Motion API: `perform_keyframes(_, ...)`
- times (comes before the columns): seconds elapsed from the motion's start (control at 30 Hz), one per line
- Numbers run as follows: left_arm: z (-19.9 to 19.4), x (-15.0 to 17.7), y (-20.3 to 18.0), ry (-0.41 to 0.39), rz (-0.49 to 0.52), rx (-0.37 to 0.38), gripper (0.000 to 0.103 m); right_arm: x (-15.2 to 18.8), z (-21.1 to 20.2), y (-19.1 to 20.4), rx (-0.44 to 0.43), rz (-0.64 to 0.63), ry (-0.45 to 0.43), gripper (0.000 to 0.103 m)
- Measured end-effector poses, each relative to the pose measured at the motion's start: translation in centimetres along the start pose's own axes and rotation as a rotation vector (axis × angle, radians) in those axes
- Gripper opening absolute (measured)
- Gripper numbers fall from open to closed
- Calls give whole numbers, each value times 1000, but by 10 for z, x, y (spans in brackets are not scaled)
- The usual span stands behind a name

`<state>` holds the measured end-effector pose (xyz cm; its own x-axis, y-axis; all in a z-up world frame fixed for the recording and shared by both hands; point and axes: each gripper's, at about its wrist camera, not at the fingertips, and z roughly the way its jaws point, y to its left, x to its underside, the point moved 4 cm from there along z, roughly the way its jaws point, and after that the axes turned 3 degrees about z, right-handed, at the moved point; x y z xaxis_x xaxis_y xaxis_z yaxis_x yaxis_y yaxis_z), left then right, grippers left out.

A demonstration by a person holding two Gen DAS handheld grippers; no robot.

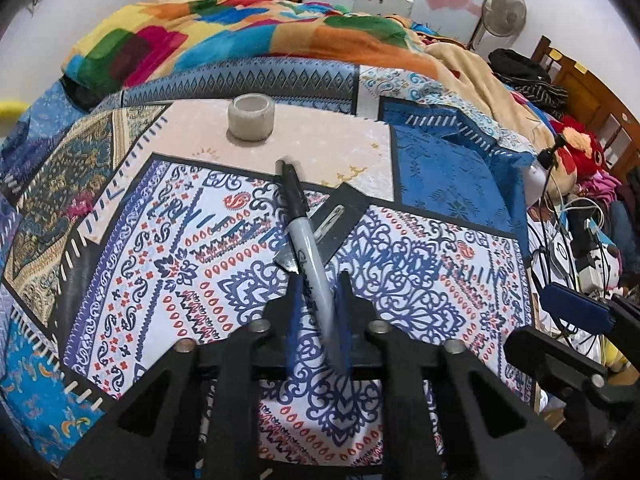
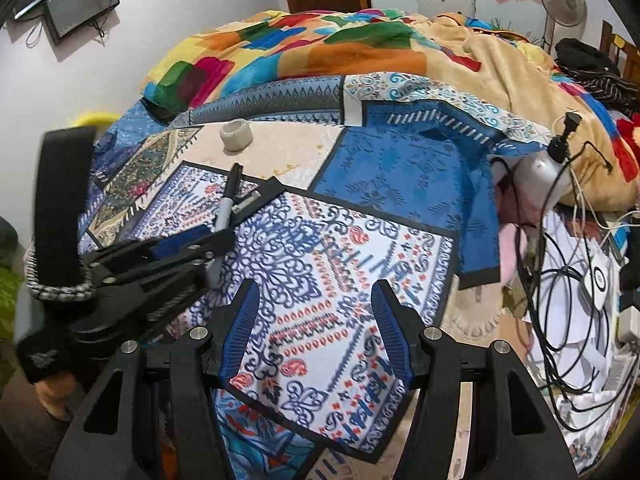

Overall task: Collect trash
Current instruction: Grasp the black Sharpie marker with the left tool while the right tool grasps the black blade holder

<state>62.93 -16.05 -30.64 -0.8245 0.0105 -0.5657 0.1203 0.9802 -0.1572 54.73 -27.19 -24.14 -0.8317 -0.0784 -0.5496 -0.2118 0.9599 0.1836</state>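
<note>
1. We hold the marker (image 1: 310,252) in the left gripper (image 1: 318,292); its blue fingers (image 1: 295,304) are drawn in narrow on the grey barrel, and the black cap end points forward over the patterned bedspread (image 1: 420,280).
2. The grip sits on the barrel's rear half, so most of the marker's length sticks out ahead. We judge that a long overhang can pivot, so we keep the squeeze firm and move smoothly rather than swinging.
3. From the right wrist view the marker (image 2: 228,204) crosses above a small dark rectangular packet (image 2: 256,200) on the bed; whether the two touch we cannot tell. We lift straight up first, so the cap does not drag that packet along.
4. The right gripper (image 2: 316,328) has its fingers wide apart with nothing between them, hovering over the bedspread to the right of the left one. It is free for the next piece.
5. The roll of tape (image 1: 251,117) stands further back on the beige patch, well apart from the marker, and the packet is nearer; we would take the packet with the free gripper.
6. No bin shows in either view, so we cannot say where the marker should be dropped.
</note>
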Motion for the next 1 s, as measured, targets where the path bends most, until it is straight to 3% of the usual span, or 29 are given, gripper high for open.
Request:
perform_keyframes(0.23,-18,10,32,-48,-42,-35,10,-9,17,12,-40,19,24,55)
perform_keyframes(0.6,-55,35,86,-80,-123,-104,10,-50,76,51,-18,66,49,54)
perform_keyframes(0.8,-55,36,91,-89,-131,-108,10,-49,96,72,129,-9,20,54)
perform_keyframes(1.0,-51,40,84,-83,-127,-83,10,-40,92,64,147,-23,-19,52)
